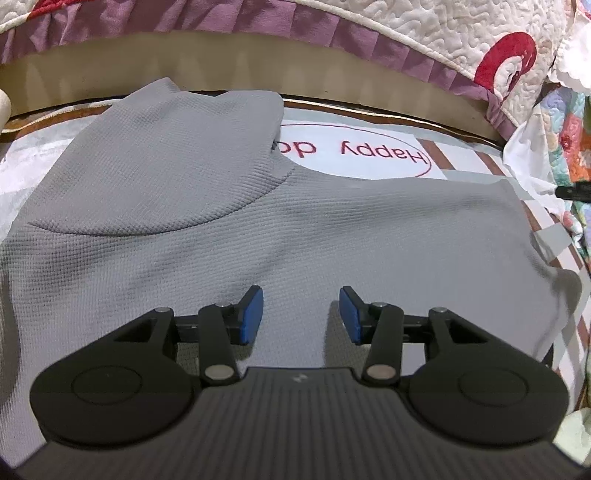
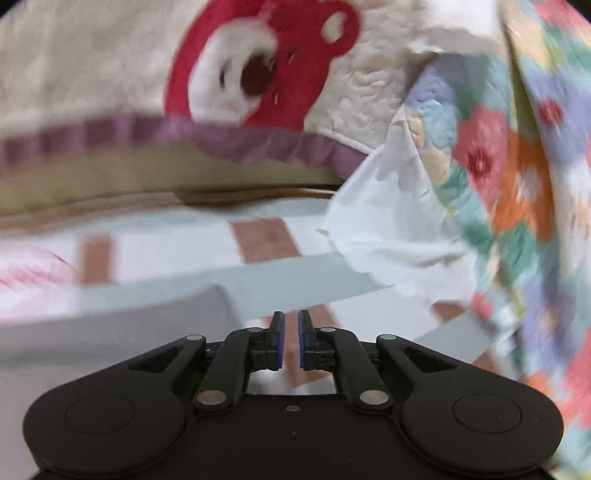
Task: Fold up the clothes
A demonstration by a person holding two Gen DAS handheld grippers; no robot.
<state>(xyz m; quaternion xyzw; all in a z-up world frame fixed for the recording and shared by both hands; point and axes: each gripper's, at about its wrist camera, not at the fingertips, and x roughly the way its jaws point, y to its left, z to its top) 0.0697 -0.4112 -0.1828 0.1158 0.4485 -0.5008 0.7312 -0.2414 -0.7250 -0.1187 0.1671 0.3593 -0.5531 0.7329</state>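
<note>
A grey waffle-knit garment (image 1: 332, 229) lies spread flat on a patterned mat (image 1: 373, 168). One part of it (image 1: 166, 155) is folded over on the left, with a curved edge. My left gripper (image 1: 301, 295) hovers just over the garment's near middle, open, its blue pads (image 1: 251, 317) wide apart with only flat cloth below them. In the blurred right wrist view, my right gripper (image 2: 291, 317) points past the garment's corner (image 2: 110, 332) at the mat (image 2: 295, 284). Its jaws stand a narrow gap apart with nothing between them.
The mat bears a red oval with the words "Happy do". A cream quilt with a red bear (image 2: 258, 74) and a purple frill (image 1: 258, 22) rises behind it. A floral quilt (image 2: 517, 166) and white cloth (image 2: 388, 221) crowd the right side. A black object (image 1: 572, 192) juts in at the right edge.
</note>
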